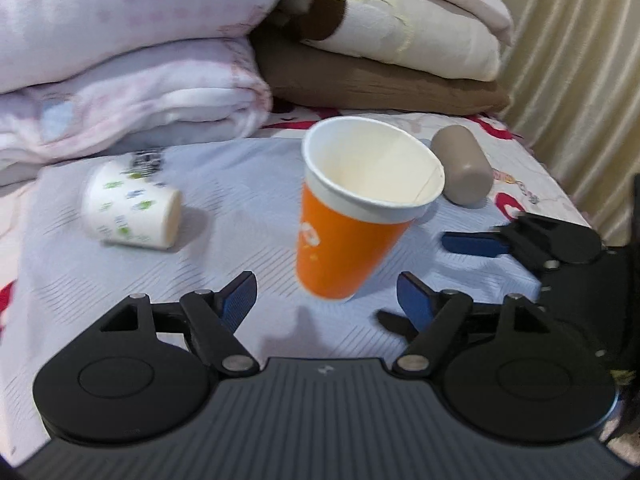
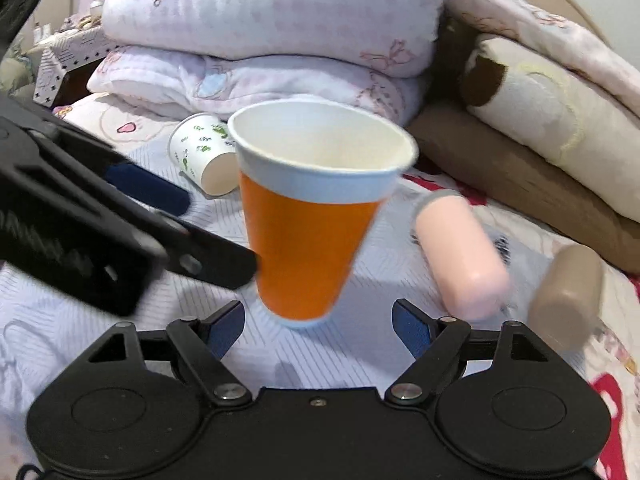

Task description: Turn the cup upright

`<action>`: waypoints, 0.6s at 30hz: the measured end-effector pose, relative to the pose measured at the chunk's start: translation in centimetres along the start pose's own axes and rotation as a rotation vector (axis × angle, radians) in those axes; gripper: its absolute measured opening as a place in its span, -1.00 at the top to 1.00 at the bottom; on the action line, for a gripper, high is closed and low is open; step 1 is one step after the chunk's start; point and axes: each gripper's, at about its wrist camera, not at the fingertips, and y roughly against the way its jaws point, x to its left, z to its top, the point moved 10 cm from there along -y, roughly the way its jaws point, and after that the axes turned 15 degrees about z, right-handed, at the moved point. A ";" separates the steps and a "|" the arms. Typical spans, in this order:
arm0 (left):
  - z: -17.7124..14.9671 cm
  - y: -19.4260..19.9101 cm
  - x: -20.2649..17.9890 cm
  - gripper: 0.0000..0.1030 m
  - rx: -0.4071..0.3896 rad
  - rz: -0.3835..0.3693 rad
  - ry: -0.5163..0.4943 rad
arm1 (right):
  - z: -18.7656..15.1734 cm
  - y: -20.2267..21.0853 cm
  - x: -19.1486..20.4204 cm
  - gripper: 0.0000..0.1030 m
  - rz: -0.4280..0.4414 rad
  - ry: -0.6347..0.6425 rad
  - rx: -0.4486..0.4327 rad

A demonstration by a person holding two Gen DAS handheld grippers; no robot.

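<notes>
**Orange cup mouth-up but tilted, both pairs of fingers open around it**

Left gripper [image 1: 326, 294] had its fingers spread wide, gripping nothing; the orange cup [image 1: 344, 232] sat dead ahead between them, just past the tips, not touching either pad. Right gripper [image 2: 318, 320] was the same: fingers open, empty, cup [image 2: 308, 240] centred just beyond the tips. In the right view, one arm of the left gripper came in from the left, its end at or against the cup's lower side; contact could not be confirmed through blur.

Cup's long axis ran near vertical, mouth up, leaning right at the top. Base was low over the bed [image 1: 240, 184], apparently just on or above the sheet. Both grippers were about equally near. Judgement: flip nearly done; the remaining move turns on settling the base flat so the lean goes.

Further out: white printed cup [image 1: 132, 208] on its side to the left, pink bottle [image 2: 460, 256] and brown bottle [image 1: 462, 170] lying to the right, folded quilts [image 1: 132, 92] behind.
</notes>
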 end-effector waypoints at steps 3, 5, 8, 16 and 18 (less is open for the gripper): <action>0.3 2.5 0.9 -0.54 0.011 0.083 0.001 | 0.0 2.7 0.6 -0.64 0.006 -0.019 -0.015; 0.6 4.7 1.5 -0.54 0.000 0.160 0.035 | 0.4 4.4 1.1 -0.64 0.001 -0.025 -0.035; 0.8 8.9 2.0 -0.61 0.001 0.194 0.086 | 1.0 8.0 2.0 -0.64 -0.001 -0.048 -0.092; -0.4 18.1 2.0 -1.00 -0.030 0.349 0.069 | 1.4 18.8 4.3 -0.77 -0.089 -0.202 -0.240; -1.2 19.5 2.3 -1.00 -0.017 0.405 0.078 | 1.3 21.0 4.4 -0.82 -0.106 -0.236 -0.255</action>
